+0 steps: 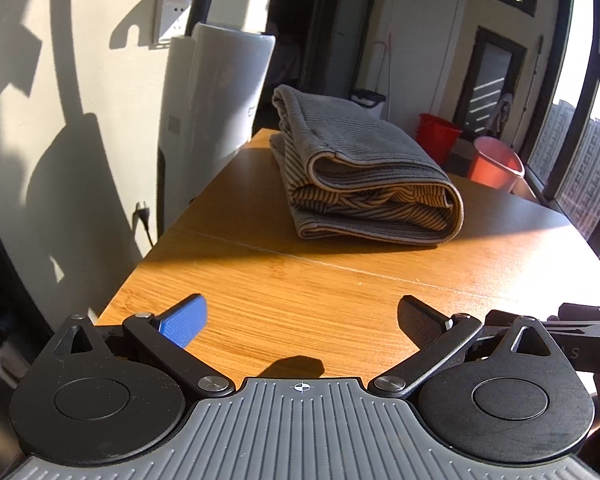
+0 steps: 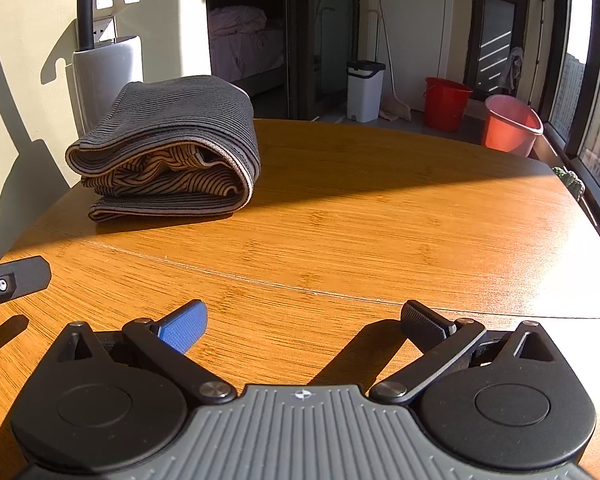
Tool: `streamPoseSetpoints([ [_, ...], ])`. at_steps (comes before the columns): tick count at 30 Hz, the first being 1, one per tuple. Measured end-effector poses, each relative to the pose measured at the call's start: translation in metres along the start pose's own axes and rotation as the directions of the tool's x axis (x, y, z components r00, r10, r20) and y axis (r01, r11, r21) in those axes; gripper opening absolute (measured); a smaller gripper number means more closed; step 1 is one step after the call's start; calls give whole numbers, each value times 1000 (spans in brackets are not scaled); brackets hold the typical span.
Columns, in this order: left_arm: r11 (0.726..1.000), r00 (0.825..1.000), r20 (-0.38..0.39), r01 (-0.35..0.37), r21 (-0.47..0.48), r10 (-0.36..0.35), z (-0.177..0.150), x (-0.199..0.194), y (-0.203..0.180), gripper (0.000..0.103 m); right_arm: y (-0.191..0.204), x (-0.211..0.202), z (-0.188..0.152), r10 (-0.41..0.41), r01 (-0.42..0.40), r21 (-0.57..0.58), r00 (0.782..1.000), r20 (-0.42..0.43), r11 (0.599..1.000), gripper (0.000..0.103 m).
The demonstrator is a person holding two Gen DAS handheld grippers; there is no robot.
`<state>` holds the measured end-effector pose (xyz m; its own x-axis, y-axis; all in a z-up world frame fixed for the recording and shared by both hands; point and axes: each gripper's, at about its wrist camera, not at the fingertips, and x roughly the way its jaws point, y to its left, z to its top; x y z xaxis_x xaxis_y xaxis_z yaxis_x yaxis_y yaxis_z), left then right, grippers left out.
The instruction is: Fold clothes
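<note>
A grey striped garment (image 1: 356,172) lies folded into a thick bundle on the far part of the wooden table (image 1: 300,304); in the right wrist view the same garment (image 2: 168,148) sits at the far left of the table (image 2: 380,216). My left gripper (image 1: 302,318) hovers low over the table's near part, well short of the bundle, open, with nothing between its fingers. My right gripper (image 2: 304,318) is open too and holds nothing, with the bundle ahead and to its left. Part of the left gripper's black finger (image 2: 20,276) shows at the left edge of the right wrist view.
A white cylindrical appliance (image 1: 216,92) stands against the wall behind the table's left side. On the floor beyond are a red bucket (image 2: 446,102), a pink bucket (image 2: 512,124) and a white bin (image 2: 365,88). Windows run along the right. The table edge drops off at left (image 1: 140,264).
</note>
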<state>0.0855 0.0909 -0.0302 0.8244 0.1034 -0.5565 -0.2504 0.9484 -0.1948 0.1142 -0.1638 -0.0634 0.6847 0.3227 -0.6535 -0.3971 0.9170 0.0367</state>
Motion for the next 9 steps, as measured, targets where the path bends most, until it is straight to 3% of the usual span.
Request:
streamPoseSetpoints([
  [3, 995, 992, 127, 35, -91, -23, 14, -25, 32, 103, 43, 0, 11, 145, -143, -83, 989, 19, 986, 103],
  [7, 985, 967, 249, -18, -173, 61, 31, -49, 69, 103, 126, 5, 21, 235, -216, -276, 971, 40, 937, 103],
  [9, 973, 953, 292, -6, -232, 76, 36, -60, 89, 103, 159, 11, 20, 285, -259, -349, 958, 25, 901, 103],
])
